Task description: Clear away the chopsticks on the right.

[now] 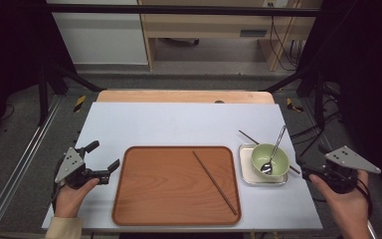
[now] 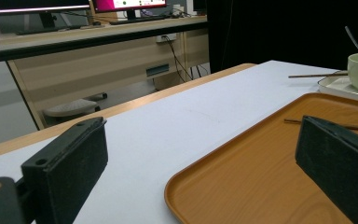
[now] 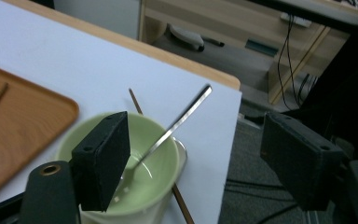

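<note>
White sheeting covers the surface, where a rounded brown wooden tray carries one dark chopstick. Right of it, a pale green bowl with a metal spoon sits on a small white square plate over a second chopstick. The left gripper and right gripper both hold their jaws wide apart, empty.

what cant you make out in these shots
- Second chopstick: its middle runs under the white dish and green bowl in the high view.
- Spoon: in the right gripper view, its own tongs' left pad covers part of the bowl beside the spoon's scoop.
- Tray: cut off by the bottom edge in the left gripper view.
</note>
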Demonstrator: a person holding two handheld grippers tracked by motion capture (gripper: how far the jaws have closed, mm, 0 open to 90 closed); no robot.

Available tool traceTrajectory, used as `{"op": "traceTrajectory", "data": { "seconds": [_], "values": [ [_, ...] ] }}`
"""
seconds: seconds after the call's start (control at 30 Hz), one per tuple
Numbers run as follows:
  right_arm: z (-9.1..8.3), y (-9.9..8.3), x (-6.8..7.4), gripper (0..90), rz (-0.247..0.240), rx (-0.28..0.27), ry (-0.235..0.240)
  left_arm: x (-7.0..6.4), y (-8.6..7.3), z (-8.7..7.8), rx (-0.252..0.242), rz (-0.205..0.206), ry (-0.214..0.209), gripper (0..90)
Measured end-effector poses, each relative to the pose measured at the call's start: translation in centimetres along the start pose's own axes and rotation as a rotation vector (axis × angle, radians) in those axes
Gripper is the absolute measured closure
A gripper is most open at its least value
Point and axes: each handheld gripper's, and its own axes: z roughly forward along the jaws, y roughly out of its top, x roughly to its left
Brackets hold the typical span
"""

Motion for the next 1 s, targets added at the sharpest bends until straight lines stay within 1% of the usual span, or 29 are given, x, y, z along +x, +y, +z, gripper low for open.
{"op": "traceTrajectory", "data": {
  "seconds": [0.13, 0.17, 0.23, 0.27, 0.3, 0.4, 0.43, 0.47, 0.5, 0.53, 0.67, 0.7, 0.77, 0.8, 0.87, 0.93, 1.0],
  "values": [
    [0.1, -2.0, -1.1, 29.2, 0.007, 0.044, 0.009, 0.0, 0.0, 0.0, 0.001, 0.003, -0.001, 1.9],
    [0.2, -2.5, -1.3, 30.6, 0.002, 0.053, 0.012, 0.0, 0.0, 0.1, 0.002, 0.0, 0.0, 1.9],
    [0.6, -3.6, -1.7, 32.6, 0.001, 0.084, 0.023, 0.0, -0.1, 0.1, 0.008, 0.006, -0.002, 1.9],
    [0.9, -4.0, -1.9, 33.9, 0.0, 0.098, 0.027, -0.1, -0.1, 0.1, 0.005, 0.001, -0.002, 1.9],
    [1.0, -4.3, -2.0, 35.0, -0.003, 0.106, 0.033, 0.0, -0.1, 0.1, 0.011, 0.008, -0.004, 1.9],
    [1.7, -5.3, -2.5, 40.2, 0.005, 0.13, 0.055, -0.1, -0.1, 0.1, 0.003, 0.001, -0.003, 1.9],
    [1.9, -5.7, -2.7, 41.3, -0.002, 0.136, 0.057, -0.1, -0.1, 0.1, 0.003, 0.002, -0.003, 1.9],
    [2.1, -6.0, -2.8, 42.3, 0.006, 0.14, 0.062, 0.0, -0.1, 0.1, 0.008, 0.007, -0.003, 1.9],
    [2.3, -6.3, -2.9, 43.8, 0.01, 0.142, 0.067, 0.0, -0.1, 0.1, 0.007, 0.004, -0.002, 1.9],
    [2.5, -6.7, -3.1, 45.4, 0.005, 0.149, 0.07, -0.1, -0.1, 0.1, 0.008, 0.003, -0.003, 1.9],
    [3.3, -7.7, -3.5, 49.6, 0.015, 0.174, 0.091, -0.2, -0.3, 0.3, 0.014, 0.004, -0.007, 1.9],
    [3.6, -7.8, -3.5, 50.1, 0.018, 0.179, 0.102, -0.2, -0.3, 0.3, 0.018, 0.01, -0.007, 1.9],
    [4.4, -8.2, -3.4, 53.5, 0.002, 0.196, 0.135, -0.2, -0.3, 0.4, 0.021, 0.013, -0.01, 2.0],
    [4.4, -8.2, -3.4, 53.5, 0.002, 0.196, 0.135, -0.3, -0.3, 0.4, 0.016, 0.01, -0.009, 2.0],
    [5.0, -8.3, -3.3, 55.1, -0.006, 0.211, 0.153, -0.2, -0.3, 0.4, 0.015, 0.006, -0.008, 2.0],
    [5.5, -8.4, -3.2, 56.1, -0.015, 0.229, 0.165, -0.1, -0.3, 0.3, 0.019, 0.011, -0.007, 2.1],
    [5.8, -8.5, -3.1, 56.9, -0.009, 0.243, 0.171, -0.1, -0.3, 0.3, 0.016, 0.005, -0.006, 2.1]
  ]
}}
